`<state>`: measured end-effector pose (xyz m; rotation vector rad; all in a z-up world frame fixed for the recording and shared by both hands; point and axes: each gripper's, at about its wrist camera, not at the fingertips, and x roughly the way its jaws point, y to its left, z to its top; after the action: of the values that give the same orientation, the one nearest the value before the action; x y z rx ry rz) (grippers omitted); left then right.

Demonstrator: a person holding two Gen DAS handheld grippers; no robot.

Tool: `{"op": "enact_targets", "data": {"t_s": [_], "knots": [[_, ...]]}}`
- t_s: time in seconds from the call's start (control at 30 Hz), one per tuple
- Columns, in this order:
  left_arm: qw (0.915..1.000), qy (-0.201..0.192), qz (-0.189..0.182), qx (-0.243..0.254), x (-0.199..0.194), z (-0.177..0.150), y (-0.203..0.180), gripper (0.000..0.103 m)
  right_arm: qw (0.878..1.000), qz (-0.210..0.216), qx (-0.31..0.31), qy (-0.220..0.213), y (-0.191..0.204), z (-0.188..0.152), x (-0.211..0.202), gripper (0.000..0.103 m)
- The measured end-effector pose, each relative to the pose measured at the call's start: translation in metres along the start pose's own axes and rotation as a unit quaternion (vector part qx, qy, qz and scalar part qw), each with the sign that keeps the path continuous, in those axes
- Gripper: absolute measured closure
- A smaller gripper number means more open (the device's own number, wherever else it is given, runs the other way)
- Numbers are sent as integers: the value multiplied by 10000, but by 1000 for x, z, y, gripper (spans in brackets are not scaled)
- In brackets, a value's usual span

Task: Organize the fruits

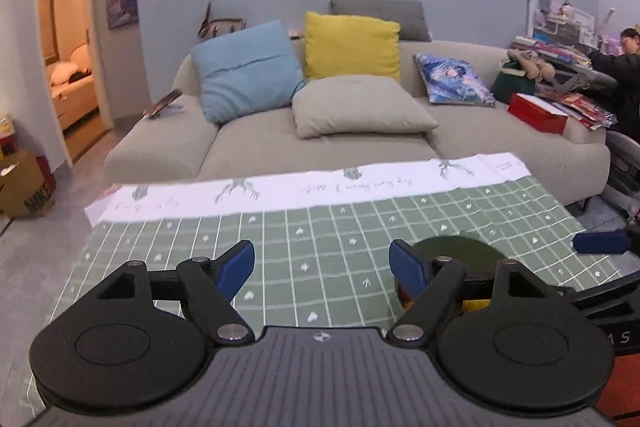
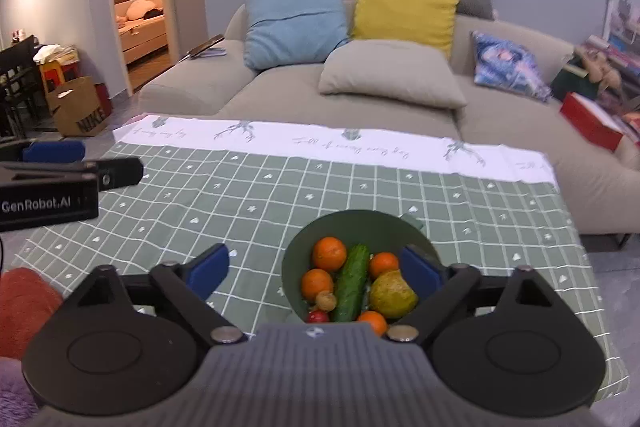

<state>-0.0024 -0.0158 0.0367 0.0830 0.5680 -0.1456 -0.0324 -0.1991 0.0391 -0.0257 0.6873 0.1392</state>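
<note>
A green bowl (image 2: 360, 223) stands on the green checked tablecloth (image 2: 248, 195), right of centre in the right wrist view. It holds several oranges (image 2: 329, 253), a cucumber (image 2: 352, 283), a yellow-green pear (image 2: 392, 295), a small brown fruit (image 2: 326, 301) and a small red fruit (image 2: 318, 317). My right gripper (image 2: 316, 269) is open and empty, just above the bowl's near side. My left gripper (image 1: 322, 267) is open and empty over the cloth; the bowl's rim (image 1: 456, 251) shows behind its right finger. The left gripper also shows at the left edge of the right wrist view (image 2: 60, 179).
A beige sofa (image 2: 360, 99) with blue, yellow, beige and patterned cushions stands behind the table. A red box (image 2: 592, 123) and clutter lie on its right end. A paper bag (image 2: 78, 107) stands on the floor at left. A person (image 1: 628, 67) sits at far right.
</note>
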Motion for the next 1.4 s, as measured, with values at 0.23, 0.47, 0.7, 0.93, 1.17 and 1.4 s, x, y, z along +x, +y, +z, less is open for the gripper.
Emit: {"op": "enact_targets", "data": {"t_s": [0.23,0.47,0.7,0.93,1.17,1.4], "knots": [[9970,641,234,-369,11,-22,11,13,9997,-106,190,115,3,-17,5,8],[9934,1004,319,-461,16,-40,19,13,9981,-125,452,392,-2,-25,19,5],[9916,1176,334,-433,19,-42,18,13,9987,16,211,473,9,-28,24,5],[9908,1236,321,-443,20,-43,19,13,9988,40,136,461,11,-27,23,5],[9906,1239,342,-460,20,-42,21,13,9988,49,134,464,9,-26,24,5],[9905,1237,361,-474,19,-42,22,13,9988,50,132,462,10,-26,23,5]]}}
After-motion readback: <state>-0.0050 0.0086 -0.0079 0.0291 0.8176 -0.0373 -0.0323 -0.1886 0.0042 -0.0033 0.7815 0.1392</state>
